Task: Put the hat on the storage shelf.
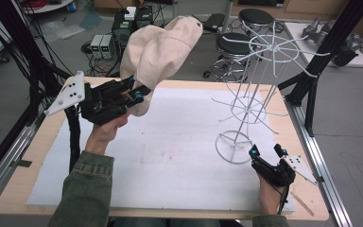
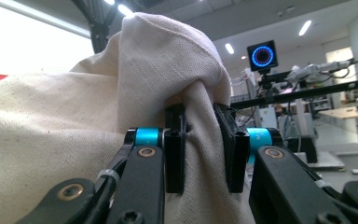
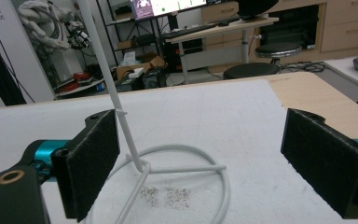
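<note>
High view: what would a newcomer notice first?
The cream cap, held high over the table's far left edge, its fabric pinched in the left gripper. Next, the white wire rack standing at right on the white mat, with the open right gripper at its ring base.

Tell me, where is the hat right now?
In the high view the cream hat is up in the air over the table's far left side, pinched in the left claw, well left of the white wire stand.
</note>
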